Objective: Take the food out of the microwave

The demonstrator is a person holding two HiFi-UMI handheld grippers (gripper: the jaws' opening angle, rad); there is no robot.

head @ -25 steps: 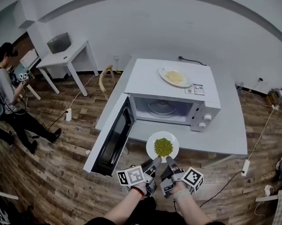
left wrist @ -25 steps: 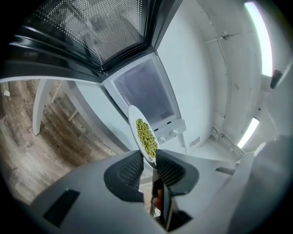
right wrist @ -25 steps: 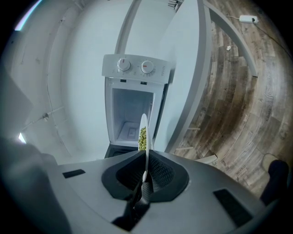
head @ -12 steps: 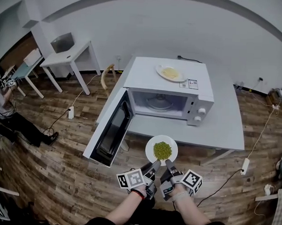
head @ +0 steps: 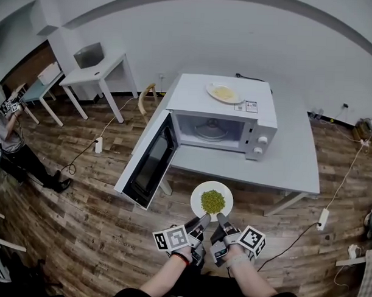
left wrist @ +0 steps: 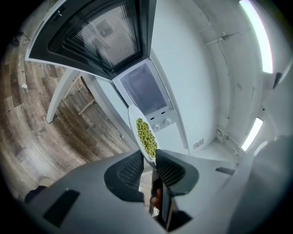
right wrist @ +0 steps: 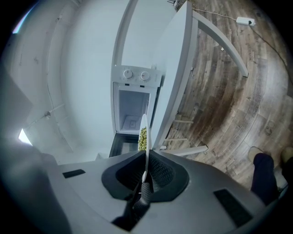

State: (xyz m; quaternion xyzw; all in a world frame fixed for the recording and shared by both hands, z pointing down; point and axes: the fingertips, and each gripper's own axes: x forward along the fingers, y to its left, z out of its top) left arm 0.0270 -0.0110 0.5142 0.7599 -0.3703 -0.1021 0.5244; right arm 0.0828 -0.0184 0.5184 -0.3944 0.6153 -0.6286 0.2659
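A white plate of green peas hangs in the air in front of the table, clear of the microwave. My left gripper is shut on the plate's near rim, and my right gripper is shut on the same rim just beside it. In the left gripper view the plate of peas runs edge-on between my left gripper's jaws. The right gripper view shows the plate as a thin white line clamped in my right gripper. The microwave door stands wide open, its cavity holding only the glass turntable.
A second plate with pale yellow food rests on top of the microwave. The grey table carries the microwave. A white side table stands at the back left. A person stands at the far left. Cables and a power strip lie on the wood floor.
Both grippers have drawn the plate of peas back from the microwave, so it now hangs farther out past the table's front edge. The person at the left has shifted.
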